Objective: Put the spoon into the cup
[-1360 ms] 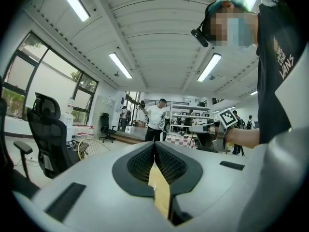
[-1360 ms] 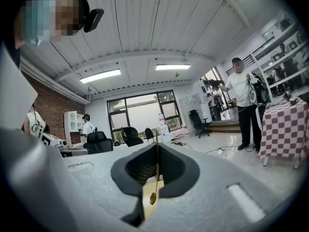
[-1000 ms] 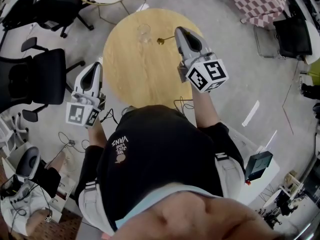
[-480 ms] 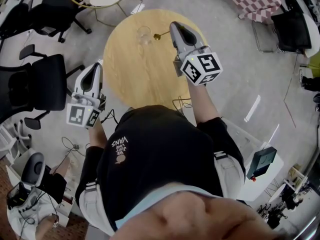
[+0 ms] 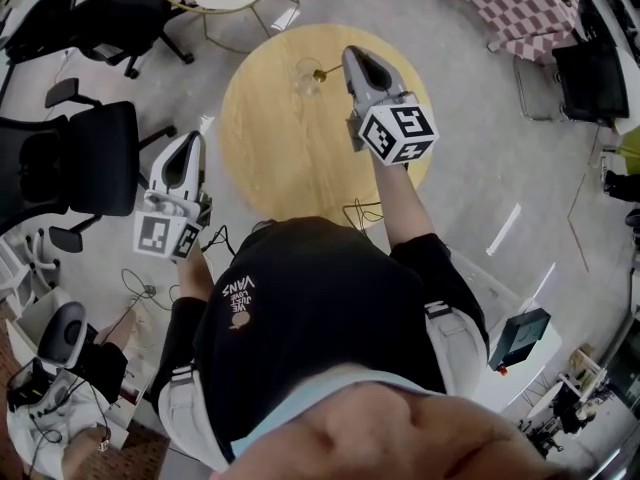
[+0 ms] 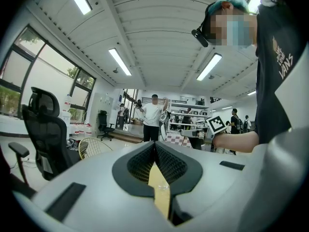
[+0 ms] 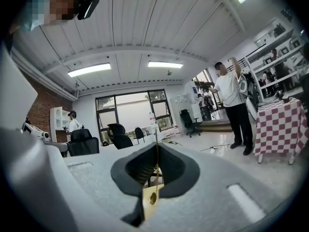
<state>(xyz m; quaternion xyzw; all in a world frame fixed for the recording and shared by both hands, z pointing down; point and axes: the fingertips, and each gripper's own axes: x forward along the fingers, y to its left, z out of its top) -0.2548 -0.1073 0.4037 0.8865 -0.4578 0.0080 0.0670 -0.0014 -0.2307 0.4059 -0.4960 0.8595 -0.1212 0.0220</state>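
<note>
Spoon (image 5: 322, 70), pinched by its thin handle in the right gripper (image 5: 352, 60) at upper middle, points left with its bowl just beside the cup (image 5: 307, 76) on the round table (image 5: 290, 148); the left gripper (image 5: 183, 146), jaws together on nothing, hangs well apart at left.

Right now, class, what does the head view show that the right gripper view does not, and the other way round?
Only the head view: the clear glass cup and the left claw. Only the right gripper view: a standing person in a white shirt and the long ceiling lights. Both: the thin gold spoon clamped in the right claw, and the red-and-white checked cloth.
</note>
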